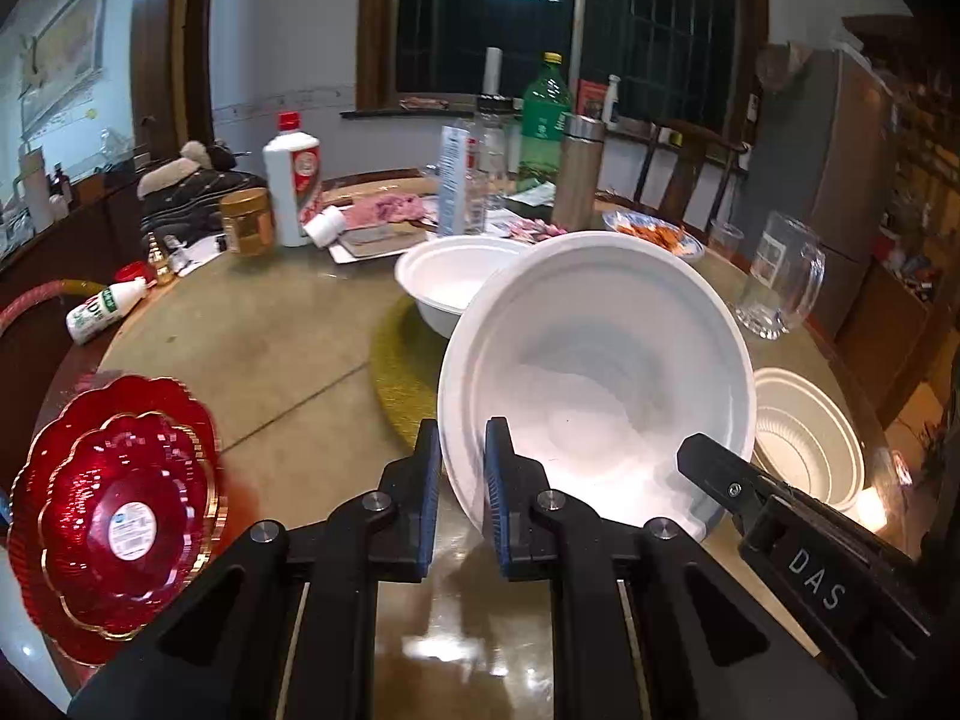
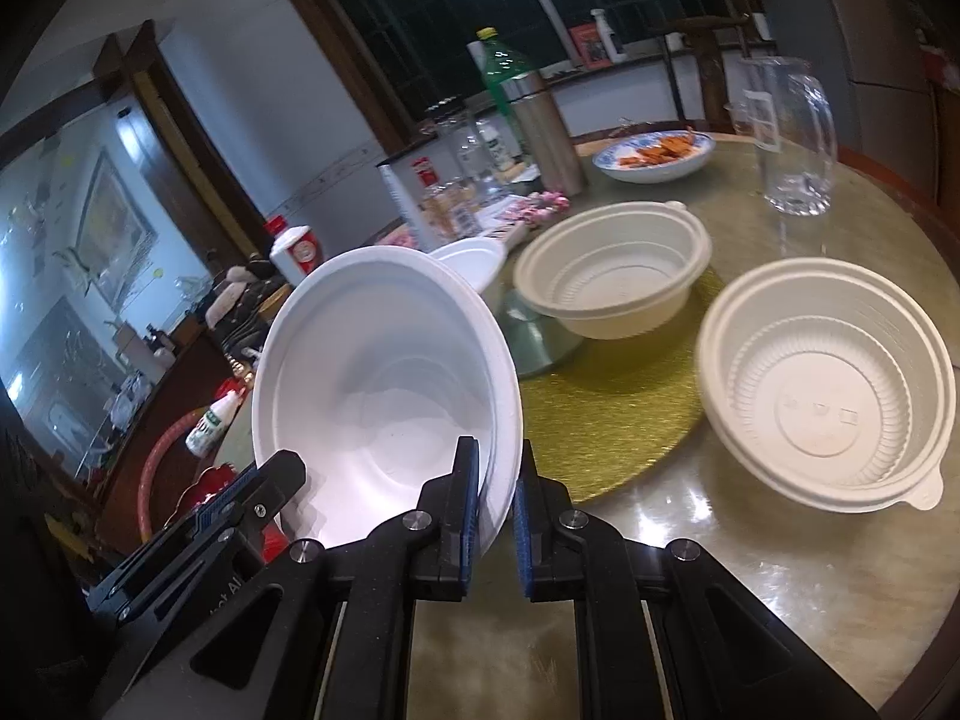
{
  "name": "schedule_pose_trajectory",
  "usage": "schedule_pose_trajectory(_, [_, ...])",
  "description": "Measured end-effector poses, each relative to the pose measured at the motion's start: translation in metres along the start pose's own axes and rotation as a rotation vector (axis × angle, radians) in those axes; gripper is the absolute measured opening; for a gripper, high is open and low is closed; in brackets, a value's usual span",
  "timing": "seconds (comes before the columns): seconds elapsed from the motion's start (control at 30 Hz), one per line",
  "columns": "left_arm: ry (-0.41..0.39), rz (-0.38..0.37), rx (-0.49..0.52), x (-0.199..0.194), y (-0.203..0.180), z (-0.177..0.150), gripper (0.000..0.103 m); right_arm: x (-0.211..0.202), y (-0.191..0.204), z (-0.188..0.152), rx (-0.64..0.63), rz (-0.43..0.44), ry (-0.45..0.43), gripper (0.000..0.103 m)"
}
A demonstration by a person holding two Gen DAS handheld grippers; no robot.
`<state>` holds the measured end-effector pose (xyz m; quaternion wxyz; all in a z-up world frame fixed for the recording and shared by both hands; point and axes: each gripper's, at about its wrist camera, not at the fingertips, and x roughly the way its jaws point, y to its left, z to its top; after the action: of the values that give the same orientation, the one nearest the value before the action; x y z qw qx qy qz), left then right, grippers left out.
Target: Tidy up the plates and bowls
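Note:
A white foam bowl (image 1: 600, 372) hangs tilted above the round table, held from both sides. My left gripper (image 1: 462, 444) is shut on its left rim. My right gripper (image 2: 498, 462) is shut on the right rim of the same bowl (image 2: 384, 384). Each gripper shows in the other's view, the right gripper (image 1: 705, 453) and the left gripper (image 2: 282, 468). A second white bowl (image 1: 456, 282) stands on the table behind it. Two cream ribbed bowls (image 2: 612, 276) (image 2: 828, 384) rest to the right. Stacked red plates (image 1: 120, 516) lie at the near left.
A gold round mat (image 2: 600, 408) lies under the middle bowls. A glass mug (image 1: 780, 276) stands at the right, a blue-patterned dish of food (image 2: 654, 156) behind it. Bottles, a steel flask (image 1: 579, 174) and a white liquor bottle (image 1: 292, 180) crowd the far side.

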<state>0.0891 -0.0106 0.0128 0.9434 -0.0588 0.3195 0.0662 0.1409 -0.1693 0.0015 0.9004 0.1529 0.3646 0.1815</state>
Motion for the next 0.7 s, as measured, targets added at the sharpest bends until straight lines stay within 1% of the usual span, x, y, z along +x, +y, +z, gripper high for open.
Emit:
schedule_pose_trajectory(0.13, [-0.019, 0.015, -0.028, -0.008, 0.014, 0.0, 0.013, -0.002, 0.019, -0.001, -0.032, 0.013, 0.001, 0.01])
schedule_pose_trajectory(0.33, [-0.027, 0.031, -0.059, -0.018, 0.033, -0.003, 0.012, 0.0, 0.038, -0.006, -0.056, 0.035, 0.008, 0.01])
schedule_pose_trajectory(0.7, [-0.034, 0.05, -0.094, -0.033, 0.053, -0.01, 0.013, -0.001, 0.058, -0.011, -0.091, 0.067, 0.02, 0.01])
